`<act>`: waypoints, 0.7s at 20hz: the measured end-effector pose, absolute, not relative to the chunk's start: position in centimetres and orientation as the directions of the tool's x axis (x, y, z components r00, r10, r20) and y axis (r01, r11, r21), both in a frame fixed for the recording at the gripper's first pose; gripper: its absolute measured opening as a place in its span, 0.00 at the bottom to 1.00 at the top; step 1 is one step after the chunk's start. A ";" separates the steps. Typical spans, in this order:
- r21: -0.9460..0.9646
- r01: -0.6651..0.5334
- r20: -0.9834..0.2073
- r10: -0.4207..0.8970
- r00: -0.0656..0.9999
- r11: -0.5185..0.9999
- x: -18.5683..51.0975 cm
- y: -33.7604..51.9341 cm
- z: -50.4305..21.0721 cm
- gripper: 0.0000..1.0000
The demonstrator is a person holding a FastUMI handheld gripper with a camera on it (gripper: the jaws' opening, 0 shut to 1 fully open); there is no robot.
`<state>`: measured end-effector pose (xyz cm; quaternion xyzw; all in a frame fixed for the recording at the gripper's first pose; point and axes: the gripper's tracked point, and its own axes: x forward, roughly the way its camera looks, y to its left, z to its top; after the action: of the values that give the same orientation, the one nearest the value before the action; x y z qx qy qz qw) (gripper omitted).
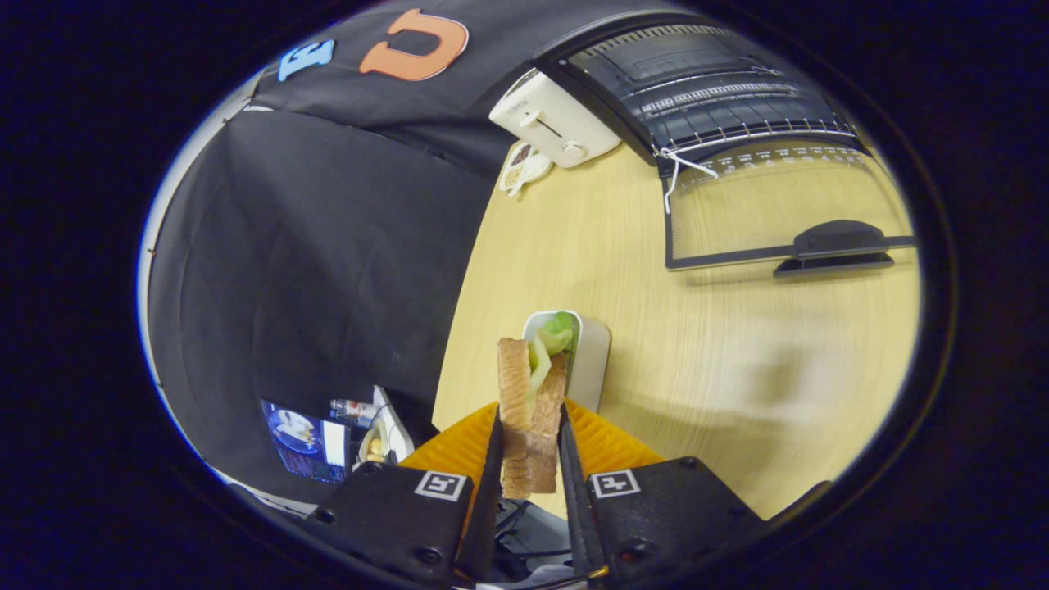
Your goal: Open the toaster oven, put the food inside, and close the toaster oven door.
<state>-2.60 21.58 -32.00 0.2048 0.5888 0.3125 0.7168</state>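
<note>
Sandwich (531,410) clamped between both fingers of gripper (531,479), raised above white dish (592,360). Toaster oven (697,90) beyond, door (770,205) down. Step: carry. Next: slide onto rack.

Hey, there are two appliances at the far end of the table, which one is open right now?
The black toaster oven, beyond the gripper holding the sandwich: its glass door lies folded down on the table. The white pop-up toaster beside it has no door.
</note>
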 end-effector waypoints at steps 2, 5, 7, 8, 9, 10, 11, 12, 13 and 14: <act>0.681 -0.177 -0.713 0.699 0.057 0.710 -3.3 21.3 -31.9 0.41; 0.691 -0.159 -0.708 0.704 0.050 0.706 -3.1 20.6 -31.7 0.38; 0.710 -0.156 -0.689 0.723 0.048 0.686 -3.0 20.5 -31.0 0.37; 0.728 -0.154 -0.670 0.741 0.048 0.668 -2.9 20.5 -30.5 0.36; 0.744 -0.163 -0.651 0.758 0.044 0.648 -2.9 20.6 -30.0 0.36; 0.760 -0.171 -0.630 0.775 0.043 0.627 -2.9 20.7 -29.5 0.36; 0.775 -0.179 -0.611 0.791 0.036 0.607 -3.1 20.7 -28.9 0.36; 0.792 -0.194 -0.584 0.811 0.039 0.579 -2.9 20.9 -28.3 0.35; 0.802 -0.209 -0.563 0.825 0.052 0.560 -2.8 21.0 -27.7 0.35; 0.802 -0.246 -0.542 0.836 0.084 0.544 -2.2 21.0 -27.2 0.35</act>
<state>-2.23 21.01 -27.16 0.2683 0.5495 0.3948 0.6857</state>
